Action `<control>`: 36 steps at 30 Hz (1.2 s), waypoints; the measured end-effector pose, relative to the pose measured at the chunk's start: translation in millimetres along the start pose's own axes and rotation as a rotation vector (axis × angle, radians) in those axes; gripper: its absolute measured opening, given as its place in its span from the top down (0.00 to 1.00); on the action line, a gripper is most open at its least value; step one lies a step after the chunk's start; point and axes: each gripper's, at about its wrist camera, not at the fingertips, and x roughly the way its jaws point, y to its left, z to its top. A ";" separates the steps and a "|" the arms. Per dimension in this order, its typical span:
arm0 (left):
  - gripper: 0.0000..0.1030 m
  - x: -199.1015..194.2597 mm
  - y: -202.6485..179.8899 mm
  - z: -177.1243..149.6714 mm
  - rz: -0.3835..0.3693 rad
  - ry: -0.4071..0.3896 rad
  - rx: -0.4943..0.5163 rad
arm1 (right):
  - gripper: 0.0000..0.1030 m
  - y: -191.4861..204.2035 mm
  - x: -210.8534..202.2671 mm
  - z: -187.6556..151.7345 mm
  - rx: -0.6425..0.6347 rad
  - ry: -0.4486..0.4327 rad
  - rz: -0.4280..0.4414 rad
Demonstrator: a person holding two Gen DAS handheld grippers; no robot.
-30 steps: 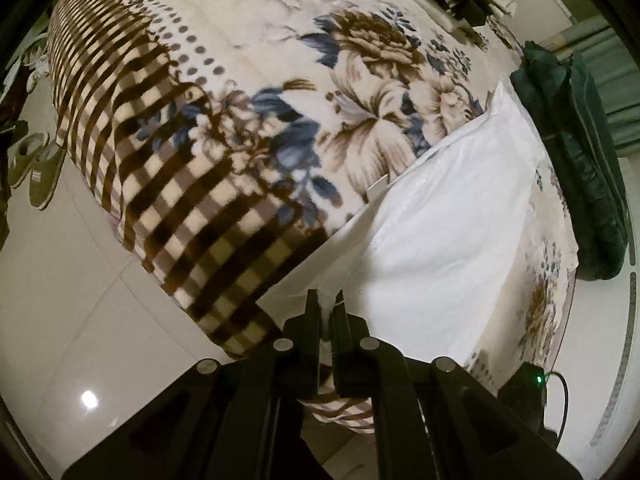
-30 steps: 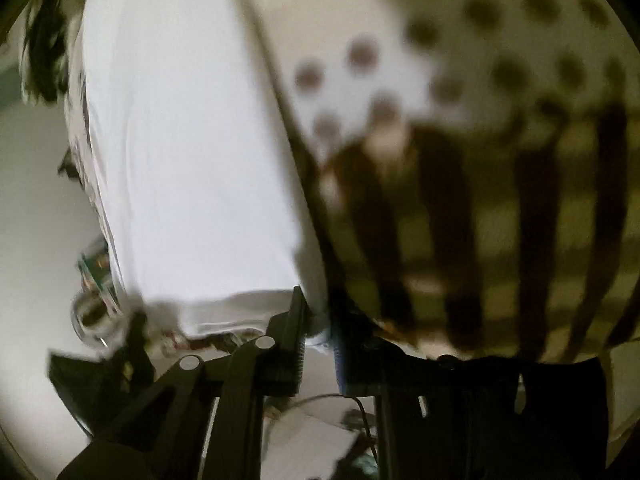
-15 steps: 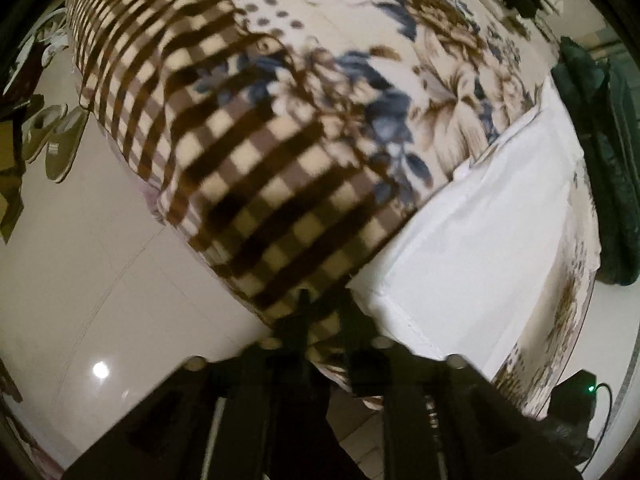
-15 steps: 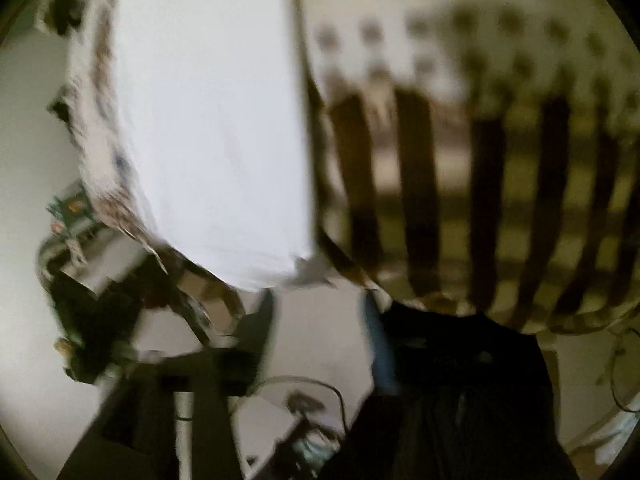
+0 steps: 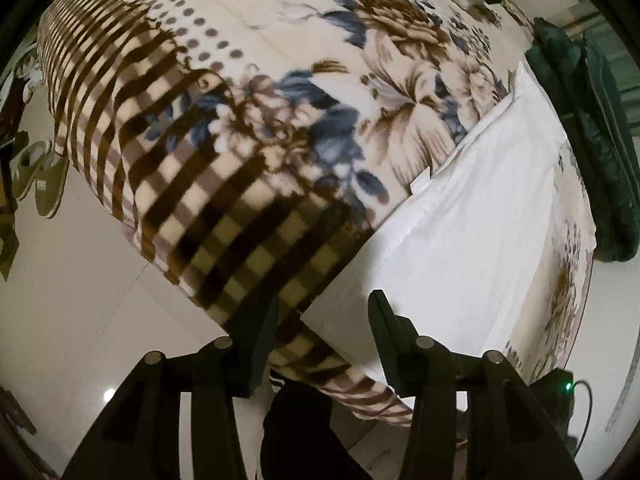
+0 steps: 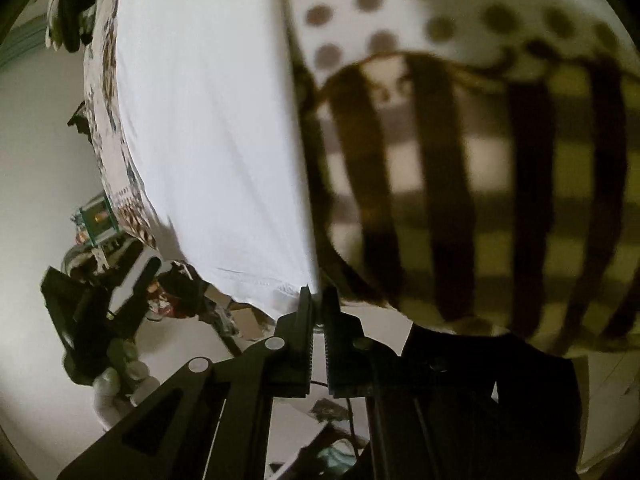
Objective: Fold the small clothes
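Note:
A white garment (image 5: pixel 472 224) lies folded flat on the bed's flowered and checked blanket (image 5: pixel 248 128), near the bed's edge. My left gripper (image 5: pixel 320 304) is open, its fingers astride the garment's near corner and the blanket edge, holding nothing. In the right wrist view the same white garment (image 6: pixel 208 120) fills the left half. My right gripper (image 6: pixel 316 296) is shut on the garment's near hem corner. The other handheld gripper (image 6: pixel 100 312) shows low at the left of that view.
A dark green bundle of clothing (image 5: pixel 592 132) lies at the bed's far right. Slippers (image 5: pixel 36 180) stand on the pale tiled floor (image 5: pixel 80 304) to the left. A small black device with a green light (image 5: pixel 560 388) sits below the bed's corner.
My left gripper was shut on the garment's corner and has opened, letting it go. My right gripper opened briefly and has shut again on the hem corner.

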 end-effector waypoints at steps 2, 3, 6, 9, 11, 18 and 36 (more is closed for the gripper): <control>0.58 -1.6 -1.5 -0.2 0.006 0.006 0.006 | 0.96 -0.4 3.1 3.7 -0.037 0.032 -0.045; 0.58 -2.6 -2.1 0.5 0.009 0.008 0.008 | 0.96 1.6 5.0 3.5 -0.055 0.052 -0.072; 0.58 -4.3 -5.3 4.2 0.018 0.007 0.022 | 0.96 16.3 30.2 -0.7 -0.055 0.129 -0.157; 0.58 -9.2 -16.4 11.6 0.012 0.003 0.043 | 0.89 13.6 22.9 -8.3 -0.053 0.123 -0.127; 0.58 -16.7 -30.3 18.0 -0.011 -0.007 0.074 | 0.71 10.9 6.6 -8.7 -0.031 0.084 -0.072; 0.47 -35.7 -111.4 70.4 -0.130 -0.061 0.206 | 0.40 31.6 -94.3 32.7 0.005 -0.142 0.057; 0.36 178.7 -323.7 363.2 -0.483 0.106 0.444 | 0.33 65.4 -230.2 401.0 0.012 -0.478 0.214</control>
